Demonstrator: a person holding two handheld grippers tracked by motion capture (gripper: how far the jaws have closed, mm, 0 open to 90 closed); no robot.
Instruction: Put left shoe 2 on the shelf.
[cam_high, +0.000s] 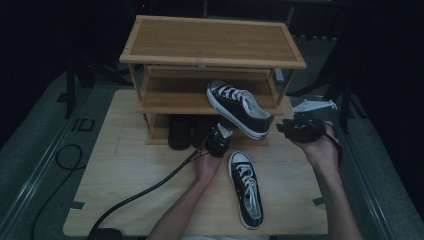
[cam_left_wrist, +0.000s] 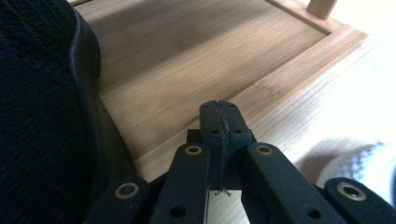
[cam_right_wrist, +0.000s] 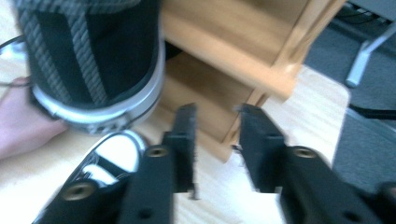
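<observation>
While one sneaker (cam_high: 239, 107) sits tilted on the middle shelf of the shoe rack (cam_high: 212, 42), heel overhanging the front edge, its mate (cam_high: 246, 188) lies on the tabletop (cam_high: 125, 170), so roughly half done. Left gripper (cam_high: 223, 131) jaws are shut on nothing near the bottom shelf; right gripper (cam_high: 288, 126) jaws stand apart and empty. Light wood tabletop, dark room, grey floor.

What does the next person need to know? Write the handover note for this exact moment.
Left gripper: shut, empty, low by the rack's bottom shelf.
Right gripper: open, empty, right of the rack.
First sneaker: on the middle shelf, tilted, heel overhanging the front edge.
Second sneaker: flat on the table.
Dark shoes: bottom shelf.
Left to do, probably: push the first sneaker in, shelve the second.
</observation>
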